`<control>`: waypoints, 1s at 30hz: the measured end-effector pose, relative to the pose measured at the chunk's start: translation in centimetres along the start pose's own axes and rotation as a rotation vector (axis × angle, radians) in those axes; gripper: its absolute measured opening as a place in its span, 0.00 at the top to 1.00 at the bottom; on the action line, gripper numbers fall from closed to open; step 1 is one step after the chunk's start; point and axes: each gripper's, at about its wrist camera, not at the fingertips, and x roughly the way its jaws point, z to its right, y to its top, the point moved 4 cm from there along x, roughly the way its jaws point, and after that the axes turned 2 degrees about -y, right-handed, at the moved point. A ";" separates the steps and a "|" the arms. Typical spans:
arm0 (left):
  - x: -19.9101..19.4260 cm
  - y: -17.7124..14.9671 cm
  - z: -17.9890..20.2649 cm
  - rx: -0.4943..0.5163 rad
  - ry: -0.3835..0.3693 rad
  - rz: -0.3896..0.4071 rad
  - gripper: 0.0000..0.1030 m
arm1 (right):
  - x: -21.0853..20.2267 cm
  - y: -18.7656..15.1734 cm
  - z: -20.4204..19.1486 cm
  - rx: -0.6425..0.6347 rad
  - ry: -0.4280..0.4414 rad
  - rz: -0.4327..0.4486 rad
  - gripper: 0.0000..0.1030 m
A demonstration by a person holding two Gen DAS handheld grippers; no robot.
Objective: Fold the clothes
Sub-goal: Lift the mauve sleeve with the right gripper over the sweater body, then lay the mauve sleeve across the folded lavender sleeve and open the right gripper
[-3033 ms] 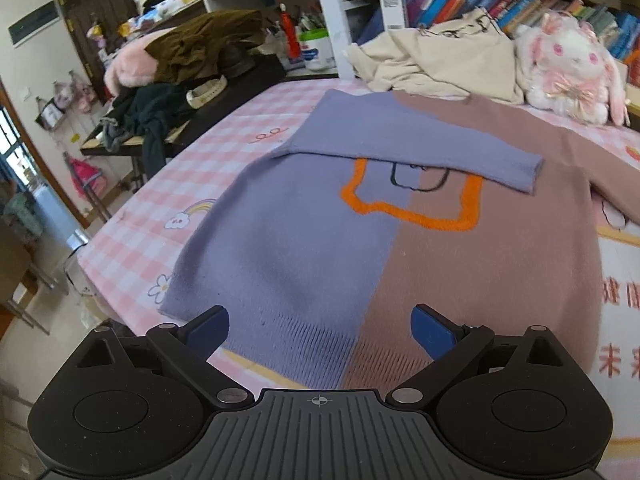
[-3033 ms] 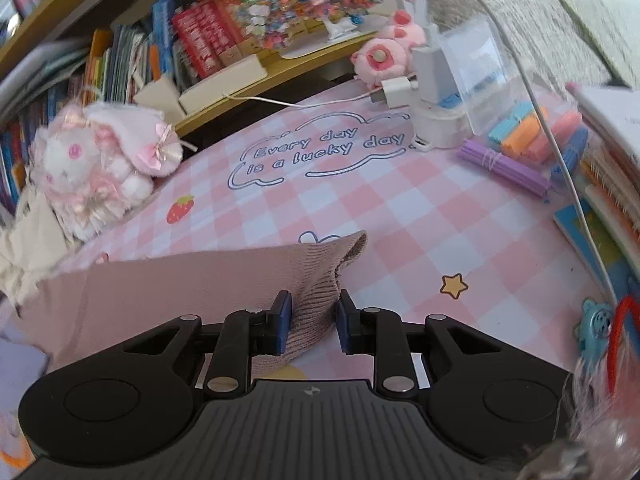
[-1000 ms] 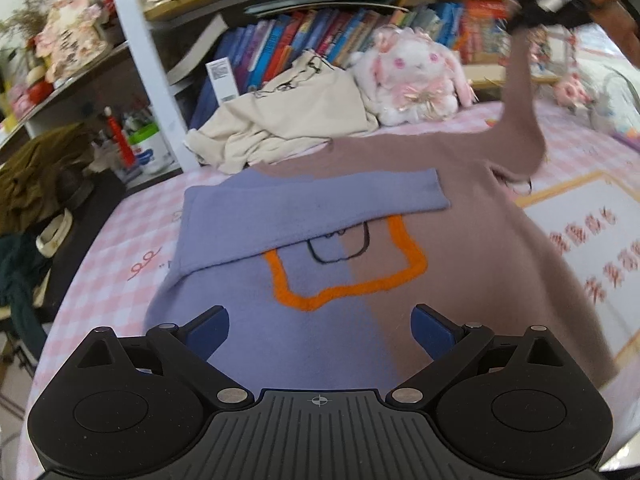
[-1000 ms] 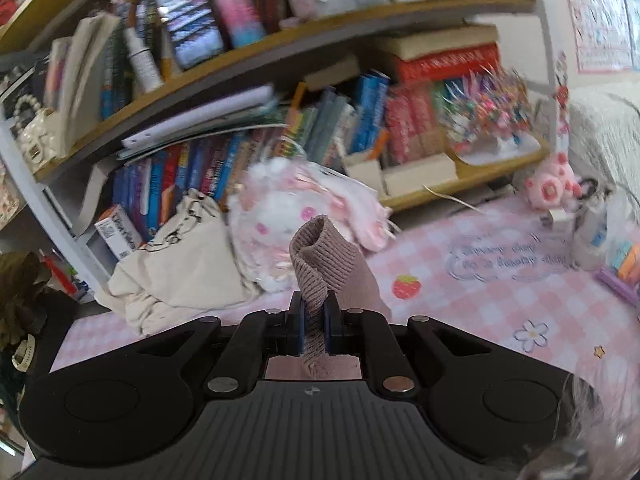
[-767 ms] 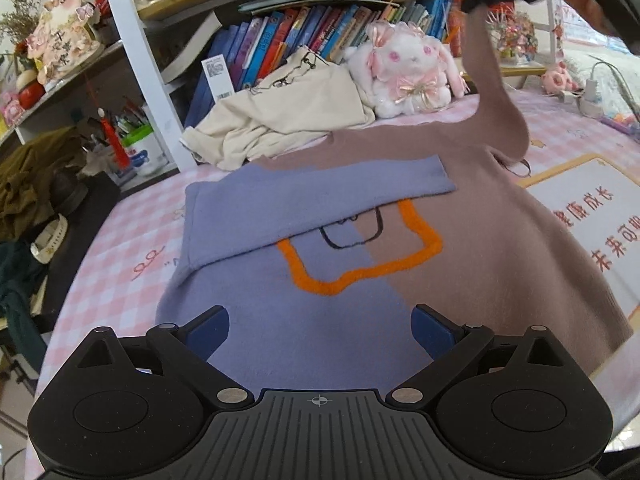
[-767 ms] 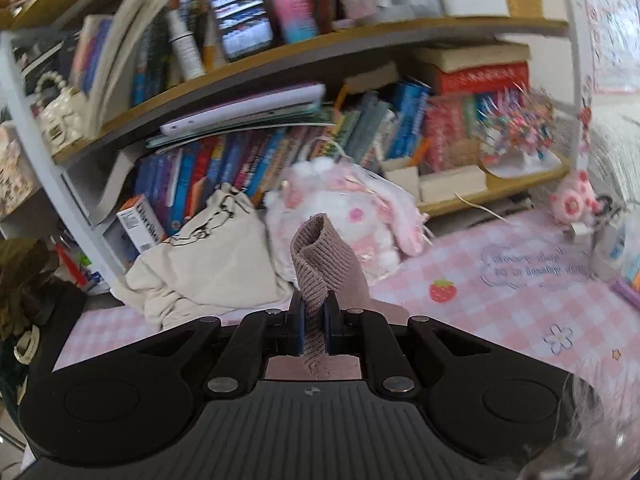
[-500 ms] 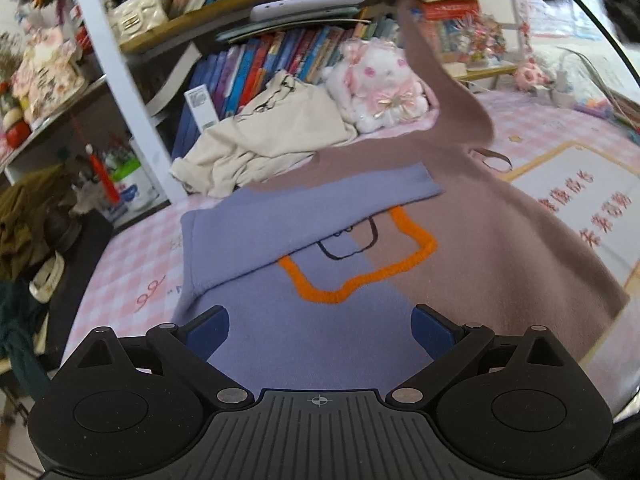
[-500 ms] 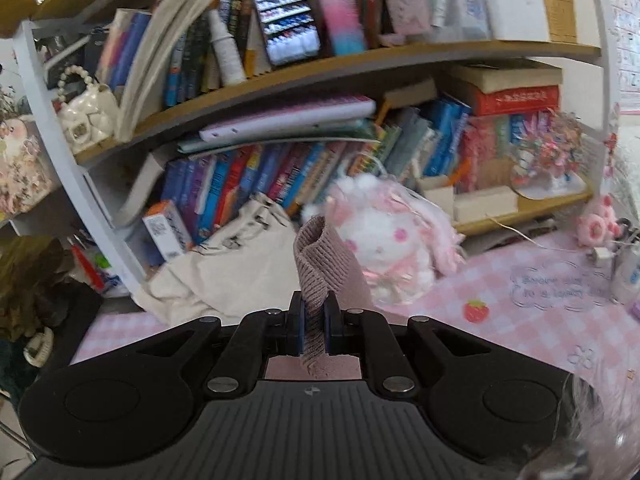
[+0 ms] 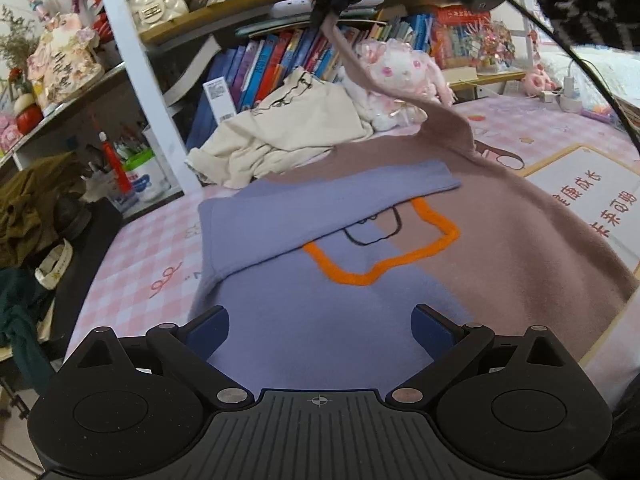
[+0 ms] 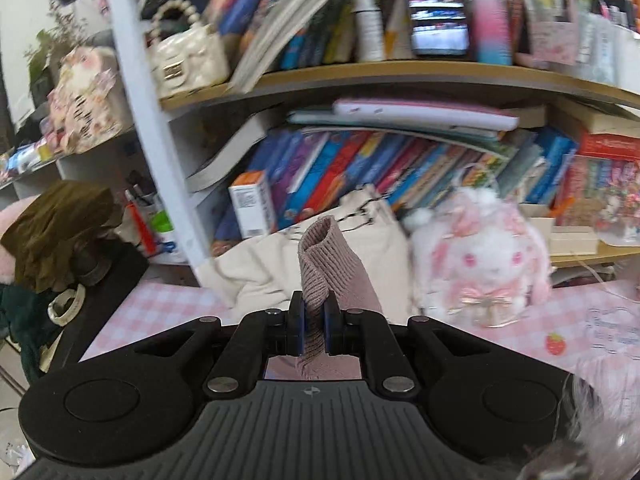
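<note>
Pink checked tablecloth (image 9: 144, 256) printed with blurred Chinese characters carries the two-tone sweater (image 9: 360, 280), its mauve sleeve (image 10: 320, 268) pinched aloft by the right gripper (image 10: 314, 328), while the left gripper (image 9: 320, 330) hovers wide apart.

Purple-and-mauve sweater (image 9: 360, 304) flat, purple sleeve (image 9: 320, 208) folded across, mauve sleeve (image 10: 320, 264) lifted.

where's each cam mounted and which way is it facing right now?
Left wrist: on the open left gripper, low over the sweater, looking across it to the bookshelf; the right gripper shows up top.
Right wrist: on the right gripper, held high, facing the bookshelf; shut on the mauve sleeve.
Shared: sleeve, plush rabbit, cream garment, bookshelf.
</note>
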 end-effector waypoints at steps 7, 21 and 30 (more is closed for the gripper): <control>0.5 0.1 -1.4 -0.029 0.046 -0.040 0.04 | 2.7 -2.3 -3.5 -0.010 0.037 -0.026 0.91; 0.1 -0.3 -2.6 -0.057 0.079 -0.067 0.04 | 6.3 -5.0 -5.0 0.023 0.110 -0.133 0.91; 0.0 0.0 -2.4 -0.060 0.073 -0.053 0.04 | 6.7 -7.4 -6.9 0.001 0.238 -0.249 0.72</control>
